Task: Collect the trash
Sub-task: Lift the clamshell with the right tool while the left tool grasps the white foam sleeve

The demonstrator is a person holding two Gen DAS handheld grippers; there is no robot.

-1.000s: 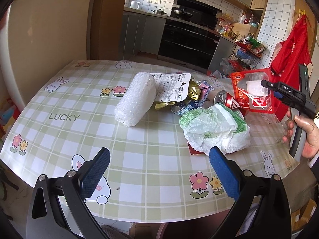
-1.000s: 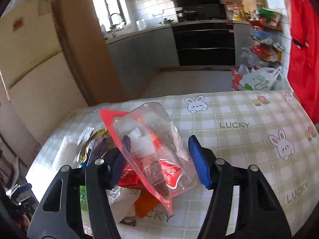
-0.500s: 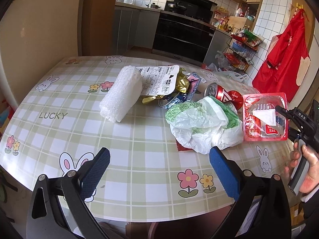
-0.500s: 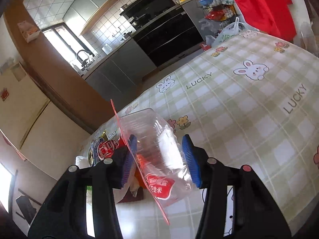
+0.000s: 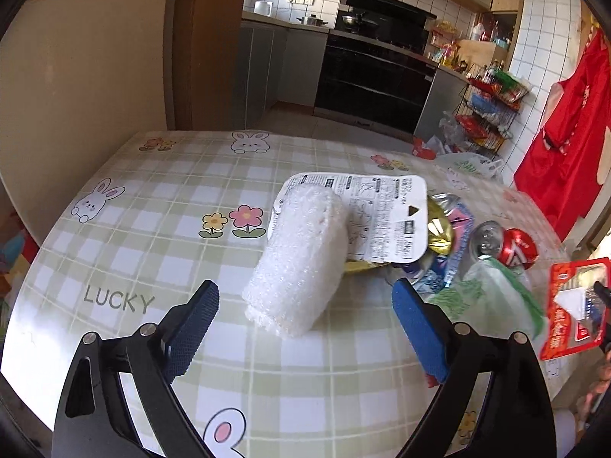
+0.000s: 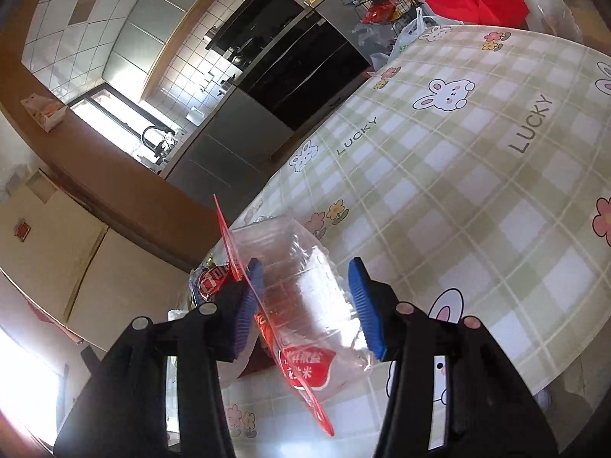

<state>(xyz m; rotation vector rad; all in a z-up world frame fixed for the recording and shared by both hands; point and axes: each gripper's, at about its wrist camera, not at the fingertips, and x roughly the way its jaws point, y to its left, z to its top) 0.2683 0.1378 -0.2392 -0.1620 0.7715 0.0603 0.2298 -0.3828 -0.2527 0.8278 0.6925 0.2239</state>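
A roll of white bubble wrap (image 5: 298,259) lies on the checked table (image 5: 133,229). Its near end sits between the tips of my left gripper (image 5: 303,326), whose jaws are closing; the pads stand apart from it. Behind the roll lie a printed white card (image 5: 385,213), a gold foil wrapper (image 5: 439,229), a red can (image 5: 511,244) and a white and green plastic bag (image 5: 492,301). My right gripper (image 6: 307,299) is shut on a clear plastic tray with a red film lid (image 6: 301,267), tilted above the table. The same tray (image 5: 569,305) shows at the right edge of the left wrist view.
A kitchen with a dark oven (image 5: 374,72) and a wire rack of goods (image 5: 485,114) lies beyond the table. A red garment (image 5: 565,152) hangs on the right. The rabbit-print cloth (image 6: 477,191) stretches out to the right of the held tray.
My left gripper has moved in towards the bubble wrap roll, which is now large and central. My right gripper has rolled and sunk with the tray to the table's right edge.
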